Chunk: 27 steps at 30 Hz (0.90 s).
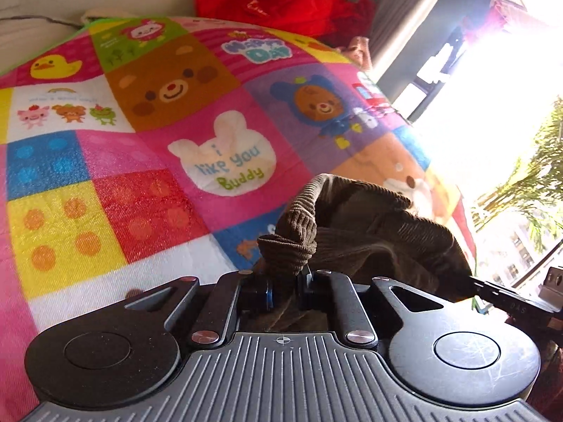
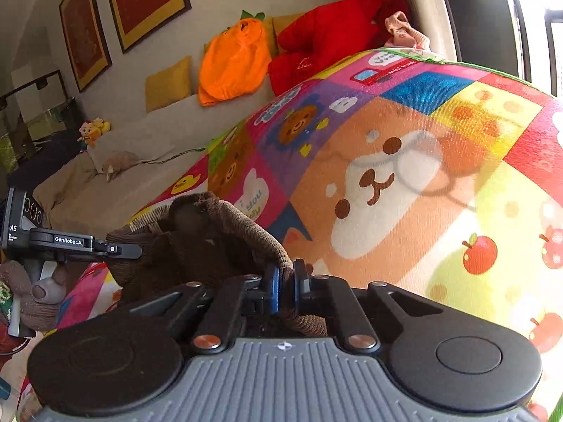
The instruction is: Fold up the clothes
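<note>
A brown corduroy garment (image 1: 369, 225) hangs between both grippers above a colourful cartoon patchwork mat (image 1: 147, 161). My left gripper (image 1: 286, 281) is shut on a bunched edge of the garment. My right gripper (image 2: 285, 288) is shut on another edge of the same garment (image 2: 197, 242). The left gripper also shows at the left of the right wrist view (image 2: 130, 249), its tip against the cloth. The right gripper shows at the right edge of the left wrist view (image 1: 473, 281). The lower part of the garment is hidden behind the gripper bodies.
The mat (image 2: 404, 183) covers a raised surface. Behind it on a beige sofa lie a red garment (image 1: 278, 0), an orange garment (image 2: 232, 63), a pink piece (image 2: 404, 31) and yellow cushions (image 2: 169, 82). A bright window (image 1: 492, 105) is at the right.
</note>
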### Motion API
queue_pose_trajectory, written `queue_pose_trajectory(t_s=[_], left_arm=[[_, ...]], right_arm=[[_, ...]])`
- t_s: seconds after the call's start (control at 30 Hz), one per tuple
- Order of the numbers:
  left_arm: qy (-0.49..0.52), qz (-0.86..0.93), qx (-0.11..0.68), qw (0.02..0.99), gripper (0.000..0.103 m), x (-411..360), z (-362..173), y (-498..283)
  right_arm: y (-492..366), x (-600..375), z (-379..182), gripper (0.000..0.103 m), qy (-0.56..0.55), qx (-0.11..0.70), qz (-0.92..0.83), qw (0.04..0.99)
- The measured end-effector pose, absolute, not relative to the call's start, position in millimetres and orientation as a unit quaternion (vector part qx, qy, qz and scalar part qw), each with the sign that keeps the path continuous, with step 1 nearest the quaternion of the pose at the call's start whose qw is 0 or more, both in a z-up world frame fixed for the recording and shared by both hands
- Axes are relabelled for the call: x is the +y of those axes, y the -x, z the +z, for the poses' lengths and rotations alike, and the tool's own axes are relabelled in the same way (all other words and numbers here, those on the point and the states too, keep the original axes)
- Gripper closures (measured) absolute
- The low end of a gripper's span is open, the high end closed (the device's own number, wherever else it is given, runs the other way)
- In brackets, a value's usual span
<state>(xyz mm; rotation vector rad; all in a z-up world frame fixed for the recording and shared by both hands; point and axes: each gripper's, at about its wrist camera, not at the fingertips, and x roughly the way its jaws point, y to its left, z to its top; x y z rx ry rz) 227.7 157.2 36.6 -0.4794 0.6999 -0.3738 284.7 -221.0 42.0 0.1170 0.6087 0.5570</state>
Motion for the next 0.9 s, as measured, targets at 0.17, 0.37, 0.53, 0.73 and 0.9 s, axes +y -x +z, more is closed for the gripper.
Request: queue_pose_trajectory(t_s=[0.17,0.37,0.53,0.73,0.9], left_arm=[[0.212,-0.197,0.348,0.892,0.089,157.1,35.5,-147.8],[0.172,-0.192,0.387,0.885,0.077,156.0,8.2,-89.2],[0.204,-0.196,0.389,0.877,0.027,177.5,9.4,-67.9],[0.350,-0.212,0.366,0.836,0.008,193.6,4.4,-83.3],[0.392,-0.192,0.392,0.810,0.008,173.2,-19.3,-118.9]], right_arm=[[-218.3,-237.1,27.5,0.096,-0.039,0.320,0.278,0.905],[-178.2,-251.3,-9.2,0.093,-0.002,0.356,0.255,0.899],[-158.1,-272.0,-10.4,0.064,-0.004,0.360,0.247,0.900],[-150.2,-296.5,10.2,0.034,-0.077,0.333,0.261,0.903],[-171.9,-286.3,2.6,0.029,-0.143,0.330,0.258,0.897]])
